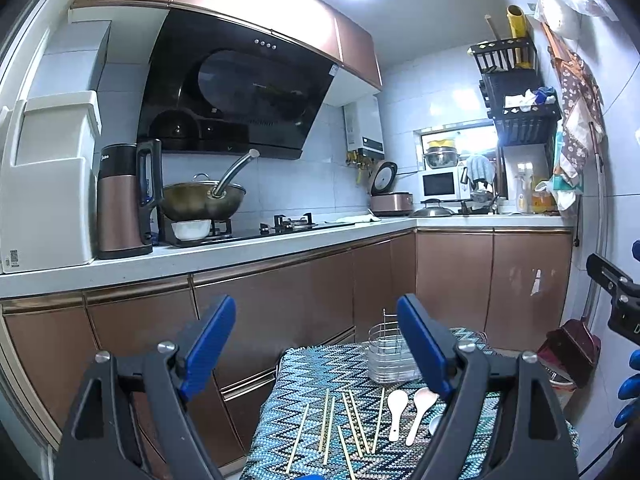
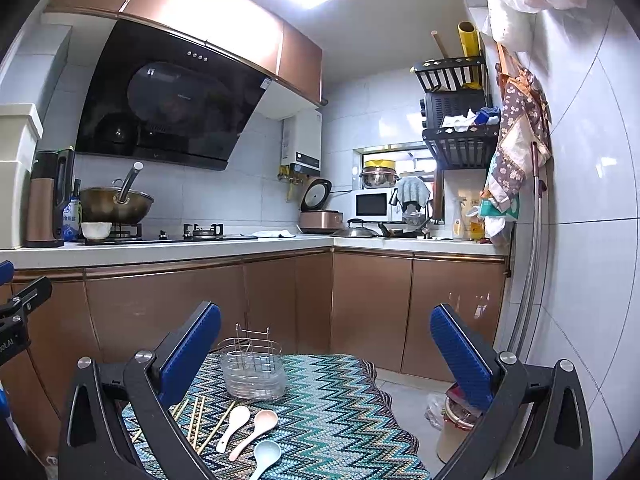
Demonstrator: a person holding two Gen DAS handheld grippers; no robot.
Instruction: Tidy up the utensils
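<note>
1. Grippers first: we see the left gripper (image 1: 316,344) with its blue pads spread wide and nothing between them, held above the near end of the table.
2. We see the right gripper (image 2: 326,348) likewise spread wide and empty, raised over the same table.
3. We find the utensil holder (image 2: 254,374), a clear tub with a wire frame, standing upright at the far end of the zigzag-patterned tablecloth (image 2: 340,412).
4. We count 3 spoons lying flat in front of the holder: a white spoon (image 2: 234,426), a pink spoon (image 2: 256,432) just beside it, and a pale blue spoon (image 2: 265,456) nearest the camera.
5. We see the chopsticks (image 1: 340,424) spread loosely in a fan on the cloth, left of the spoons, apart from the holder.
6. We note copper-coloured cabinets (image 2: 168,304) behind the table, with a wok (image 2: 116,202) on the hob above them.
</note>
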